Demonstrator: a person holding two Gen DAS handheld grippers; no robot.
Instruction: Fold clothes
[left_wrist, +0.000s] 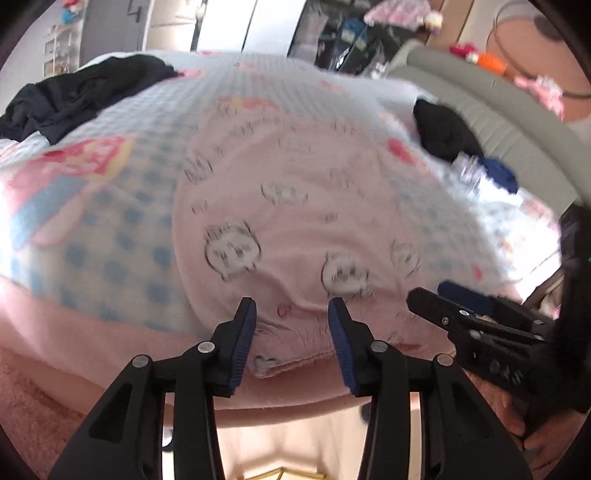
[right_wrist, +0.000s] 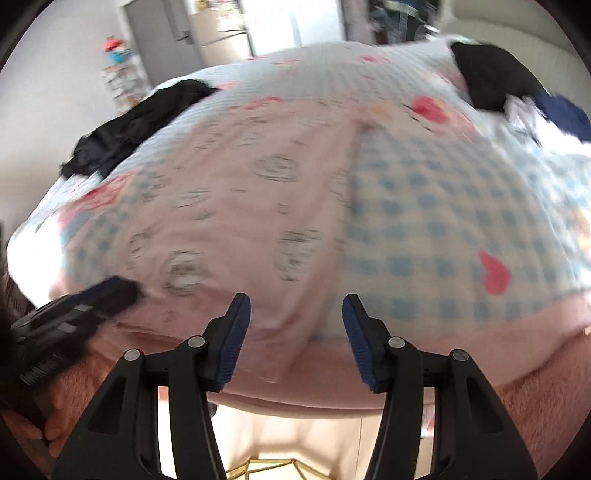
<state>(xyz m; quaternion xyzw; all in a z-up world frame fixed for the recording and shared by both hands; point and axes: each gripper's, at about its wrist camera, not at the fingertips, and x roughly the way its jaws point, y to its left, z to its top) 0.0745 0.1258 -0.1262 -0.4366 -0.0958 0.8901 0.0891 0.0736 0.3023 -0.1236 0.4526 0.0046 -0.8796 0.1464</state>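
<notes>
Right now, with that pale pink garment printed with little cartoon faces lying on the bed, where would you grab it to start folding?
Probably at its near hem: the pale pink printed garment lies flat on the checked blue-and-white bedspread, and that edge curls slightly at the bed's front. The open left gripper already straddles it; the open right gripper faces the garment's right edge. Come in low from the bed's near side.

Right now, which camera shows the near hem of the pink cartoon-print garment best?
The left wrist view: the pink cartoon-print garment has its near hem and a button framed between the open left gripper. The right wrist view shows the garment blurrier, off to the left.
</notes>
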